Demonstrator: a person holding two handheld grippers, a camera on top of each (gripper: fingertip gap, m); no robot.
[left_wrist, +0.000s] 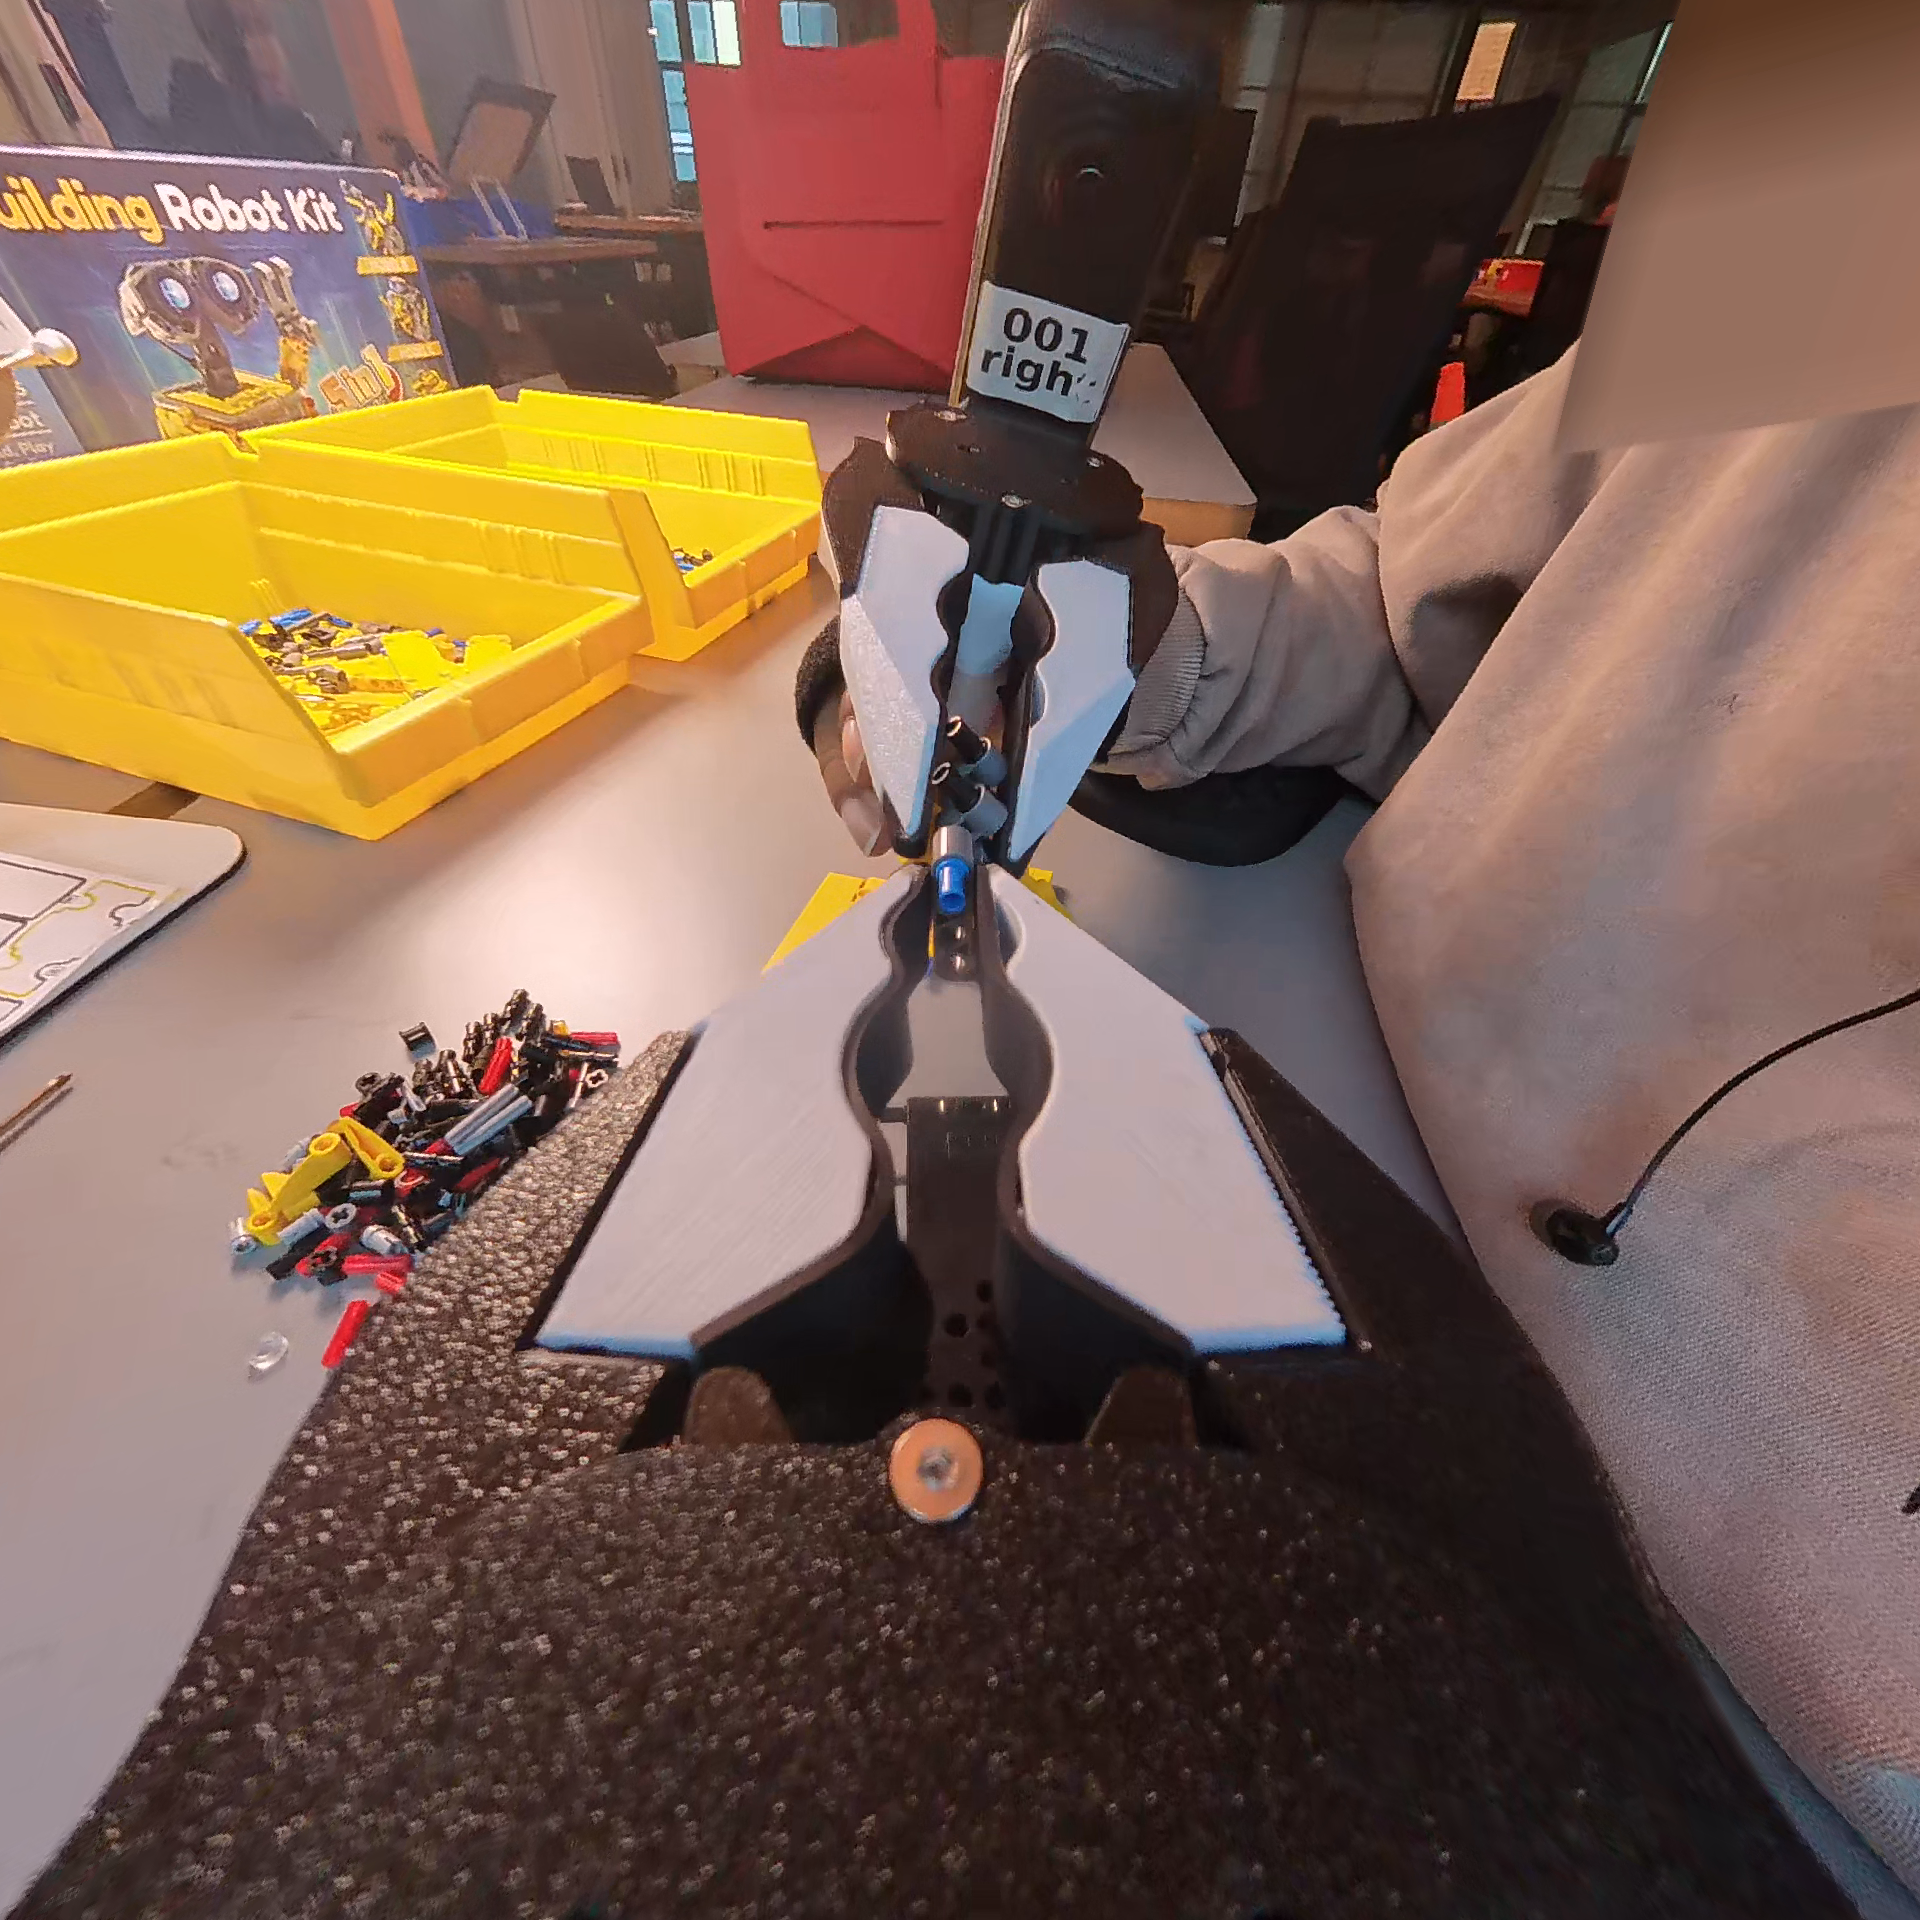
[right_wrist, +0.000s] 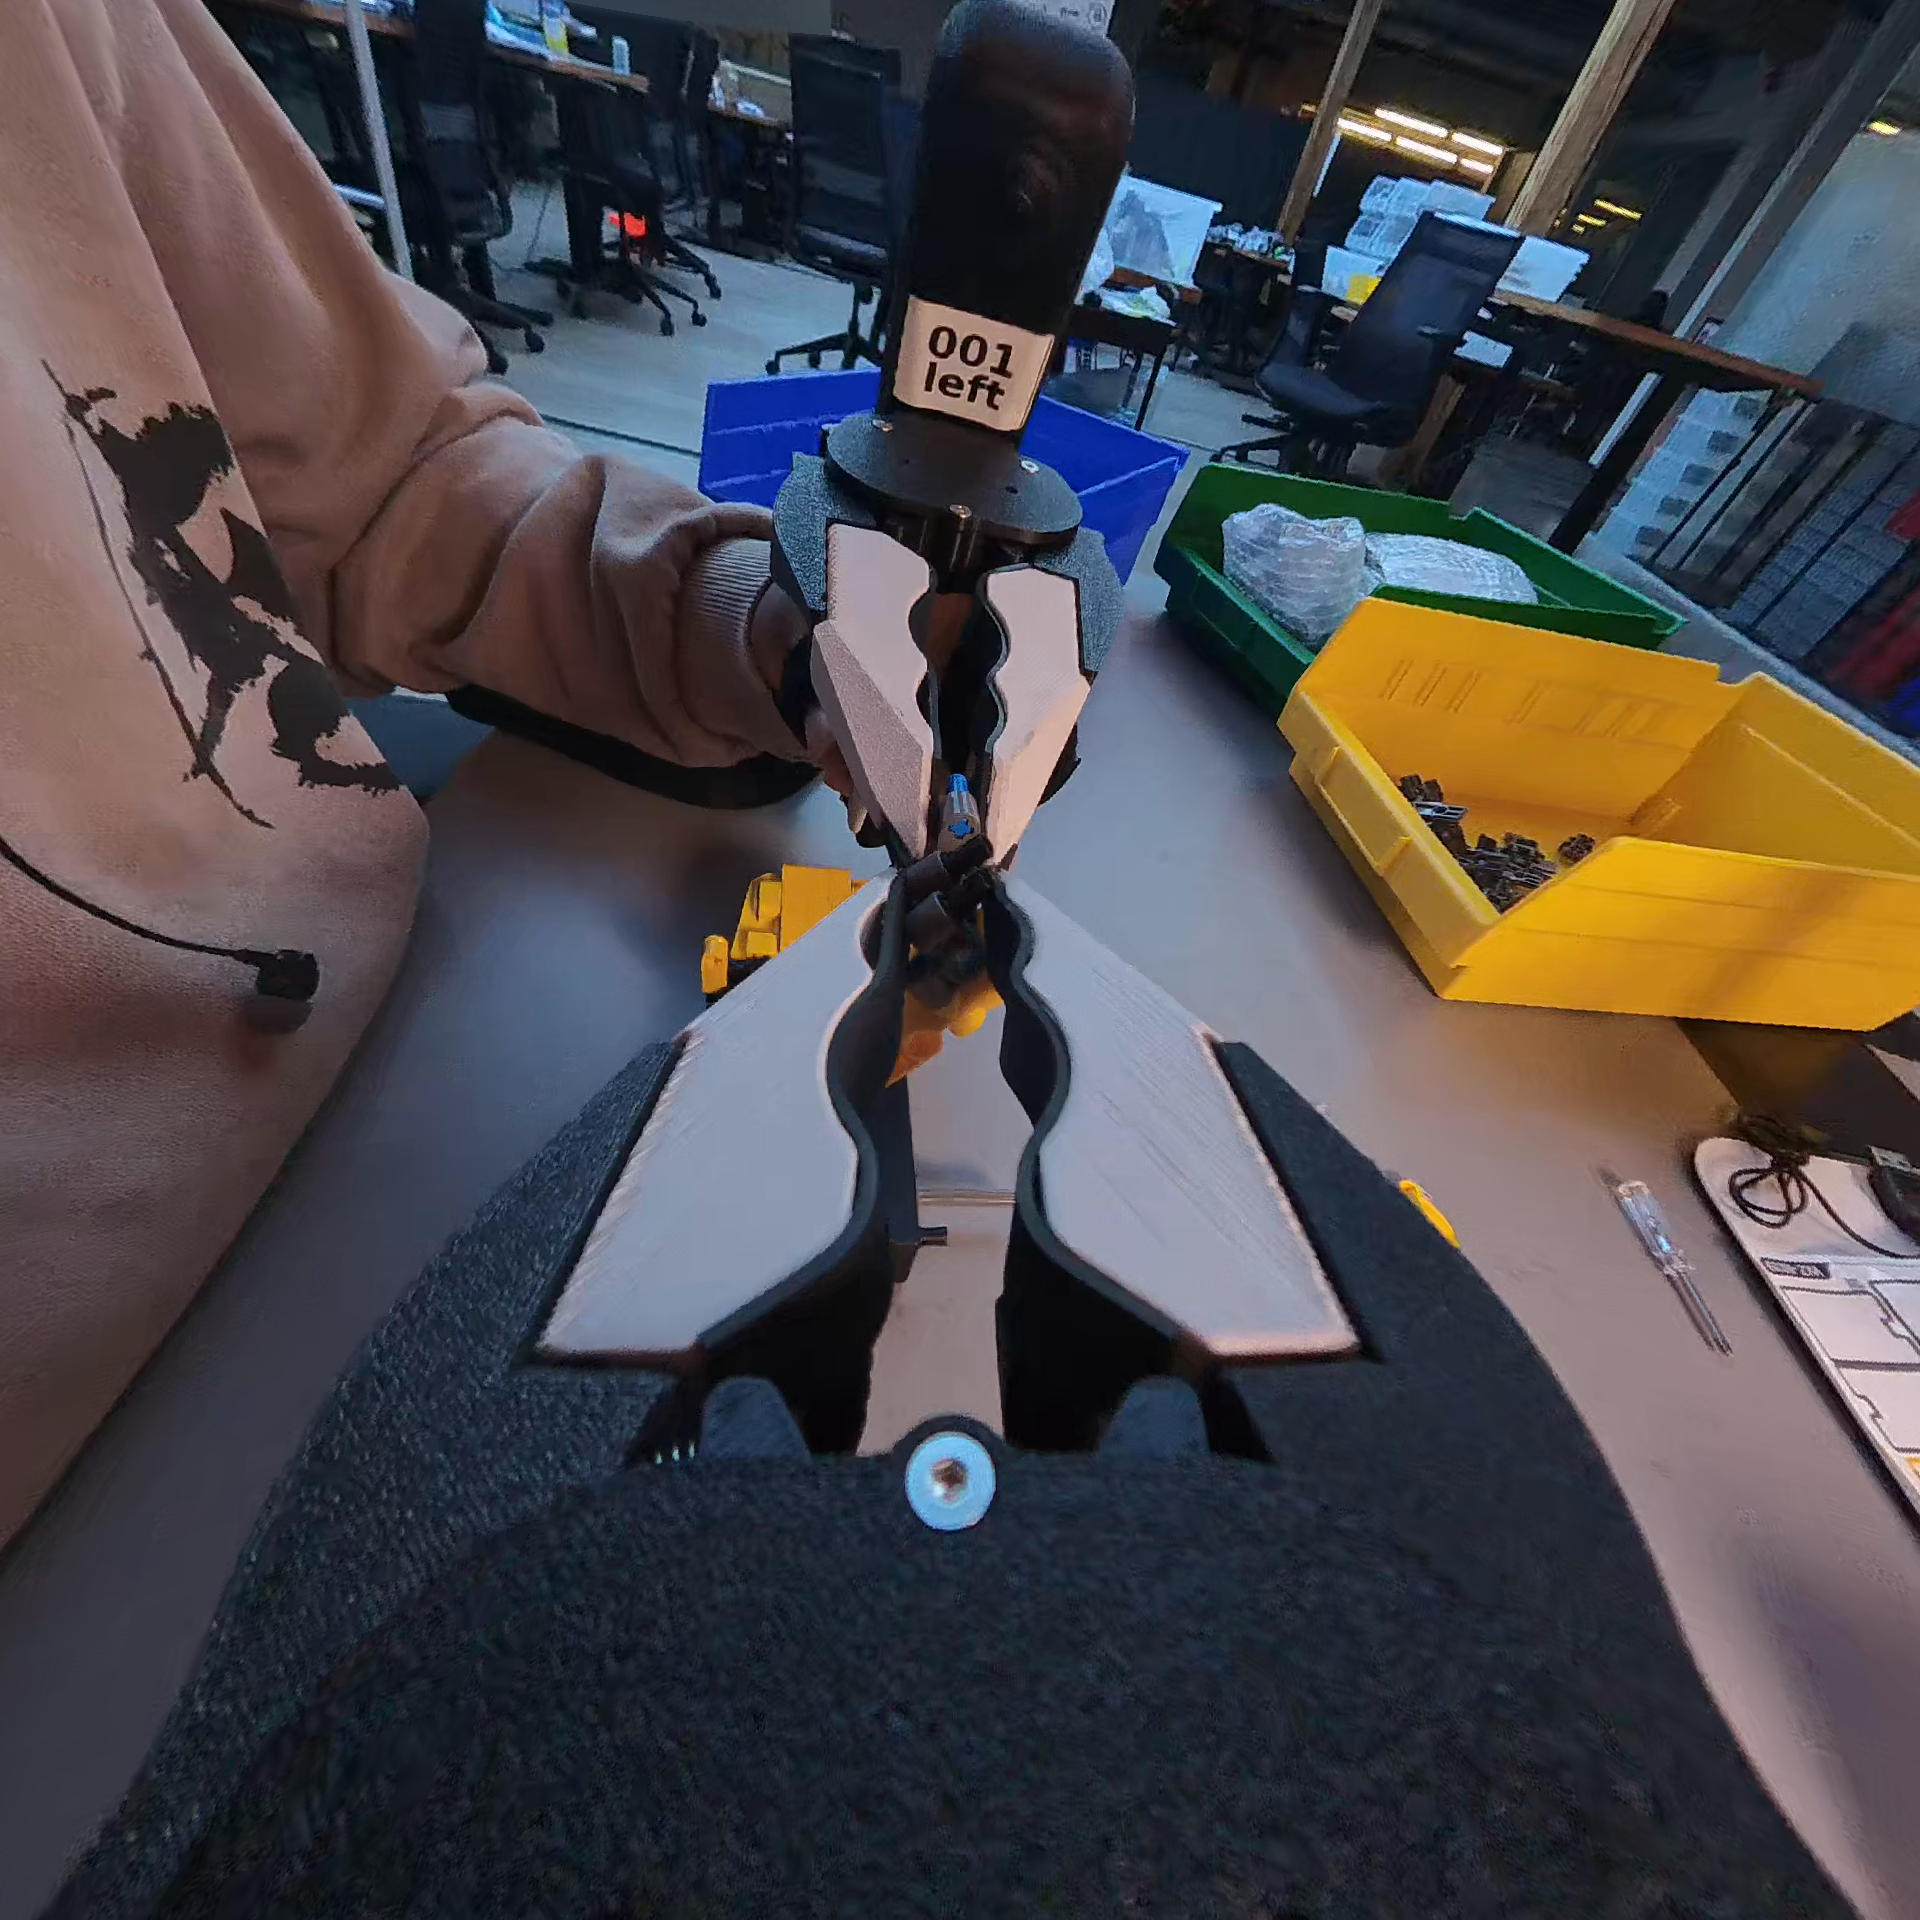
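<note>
Above grey table (left_wrist: 582, 935) | left gripper (left_wrist: 951, 935) clamps black beam (left_wrist: 958, 951) – long axis forward | right gripper (right_wrist: 951, 914) clamps pinned part (right_wrist: 940, 894)

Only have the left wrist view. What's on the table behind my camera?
Observer: A yellow bin holding small black parts.
Operator: Anything past it?
Observer: A green bin with bubble-wrapped bundles inside.
Operator: More bins?
Observer: One blue bin, straight behind the left gripper. Its contents are hidden.
</note>
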